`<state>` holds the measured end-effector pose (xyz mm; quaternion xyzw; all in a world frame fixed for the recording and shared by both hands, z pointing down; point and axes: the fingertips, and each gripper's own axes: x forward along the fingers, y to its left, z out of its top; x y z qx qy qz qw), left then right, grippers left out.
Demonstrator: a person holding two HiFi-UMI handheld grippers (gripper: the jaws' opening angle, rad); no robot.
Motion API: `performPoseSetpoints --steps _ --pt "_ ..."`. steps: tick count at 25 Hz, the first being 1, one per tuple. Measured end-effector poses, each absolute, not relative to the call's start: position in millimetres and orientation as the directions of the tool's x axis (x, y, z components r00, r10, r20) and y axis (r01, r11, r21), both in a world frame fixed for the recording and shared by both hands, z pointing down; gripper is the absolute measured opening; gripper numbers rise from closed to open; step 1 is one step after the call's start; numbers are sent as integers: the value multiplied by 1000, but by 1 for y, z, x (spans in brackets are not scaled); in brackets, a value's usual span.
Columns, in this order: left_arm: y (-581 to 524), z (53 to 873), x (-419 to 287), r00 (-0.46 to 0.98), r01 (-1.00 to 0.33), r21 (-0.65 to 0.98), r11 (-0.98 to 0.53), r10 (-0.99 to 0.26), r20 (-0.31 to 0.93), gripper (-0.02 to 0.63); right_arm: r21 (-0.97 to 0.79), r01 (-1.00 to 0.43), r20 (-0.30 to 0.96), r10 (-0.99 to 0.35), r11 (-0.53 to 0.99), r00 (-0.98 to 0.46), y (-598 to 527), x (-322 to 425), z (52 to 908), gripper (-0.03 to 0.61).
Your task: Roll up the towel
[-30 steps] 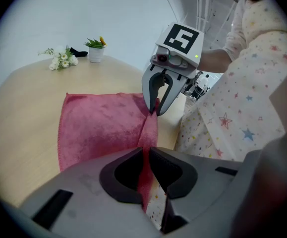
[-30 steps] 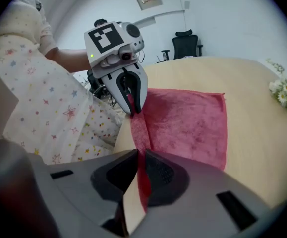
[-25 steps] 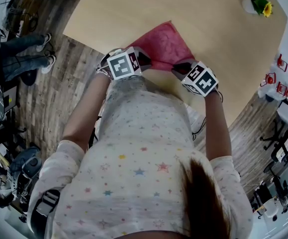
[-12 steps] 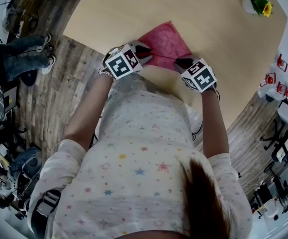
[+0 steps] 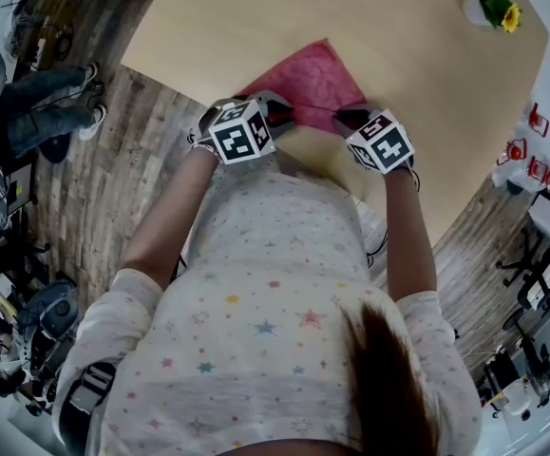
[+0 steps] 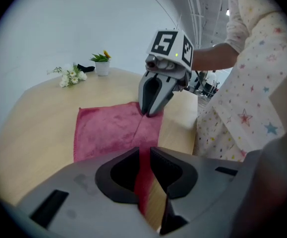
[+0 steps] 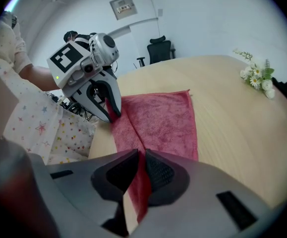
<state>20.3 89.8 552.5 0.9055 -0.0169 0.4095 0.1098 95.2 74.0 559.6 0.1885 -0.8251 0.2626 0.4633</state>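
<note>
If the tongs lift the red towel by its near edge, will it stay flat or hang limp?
Probably limp: the towel creases into a ridge between the left tongs and right tongs, both pinched on its edge. Its fuzzy pile should grip well, not slip. It looks thin, so likely light.

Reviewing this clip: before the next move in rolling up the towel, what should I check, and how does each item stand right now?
1. Left gripper clamped on the near edge of the towel: ok.
2. Right gripper clamped on the same edge: ok.
3. Rest of the towel lying flat on the table: ok.
4. Flowers well away from the rolling path: ok.
5. First turn of the roll formed evenly: cannot tell, the grippers cover that edge.
</note>
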Motion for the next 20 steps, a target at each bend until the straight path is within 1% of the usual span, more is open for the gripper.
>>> performPoseSetpoints --steps 6,10,12,15,18,20 --pt "89 559 23 654 -121 185 -975 61 754 51 -204 -525 840 -127 826 -527 68 104 533 71" --pt "90 559 22 653 -116 178 -977 60 755 55 -177 -468 823 -131 866 -553 80 92 519 109" --pt "91 559 22 654 -113 179 -977 62 754 64 -159 -439 838 -115 884 -534 90 88 528 118" --pt "93 559 21 654 -104 184 -977 72 753 83 -105 -402 877 -106 910 -469 102 89 551 140" --pt "97 560 18 647 -86 183 -979 84 757 120 -32 -380 896 -142 925 -421 100 90 561 138" --pt "98 561 17 643 -78 164 -983 76 762 126 -1 -373 897 -164 928 -411 98 90 562 121"
